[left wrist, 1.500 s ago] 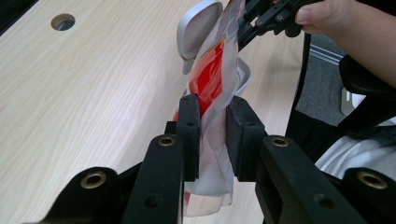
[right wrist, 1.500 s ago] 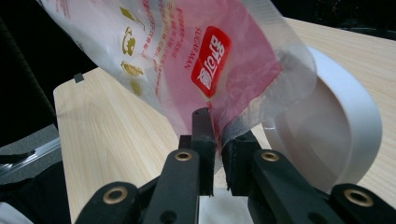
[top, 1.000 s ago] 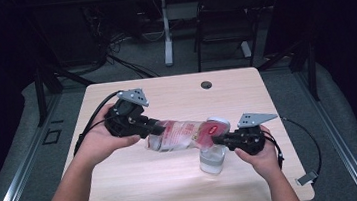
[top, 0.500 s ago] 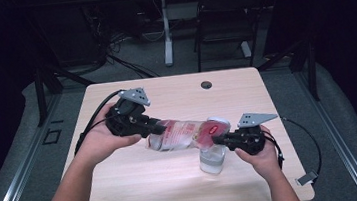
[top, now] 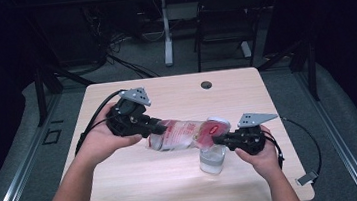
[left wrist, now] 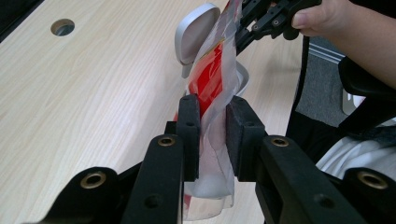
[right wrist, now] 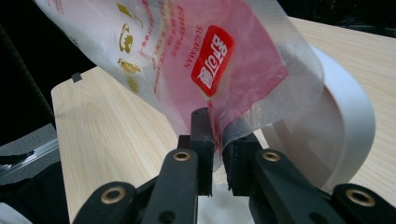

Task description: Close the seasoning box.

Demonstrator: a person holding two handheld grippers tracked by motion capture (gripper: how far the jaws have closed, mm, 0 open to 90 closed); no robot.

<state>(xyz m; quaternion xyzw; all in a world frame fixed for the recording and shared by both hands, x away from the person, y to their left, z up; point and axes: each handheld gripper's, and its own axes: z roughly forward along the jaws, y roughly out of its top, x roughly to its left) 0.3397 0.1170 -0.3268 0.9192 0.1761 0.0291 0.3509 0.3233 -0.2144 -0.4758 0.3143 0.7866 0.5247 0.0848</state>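
High view: I hold the bag point(top: 185, 134) stretched above the table point(top: 124, 181), its right end over the cup point(top: 212, 160). Left gripper view: the left gripper point(left wrist: 212, 135) fingers nearly closed, pinching thin, limp film. Right gripper view: the right gripper point(right wrist: 217, 149) fingers clamp the bag's edge likewise. Light, slippery, crumpling stuff, I judge; best gripped at the seams.
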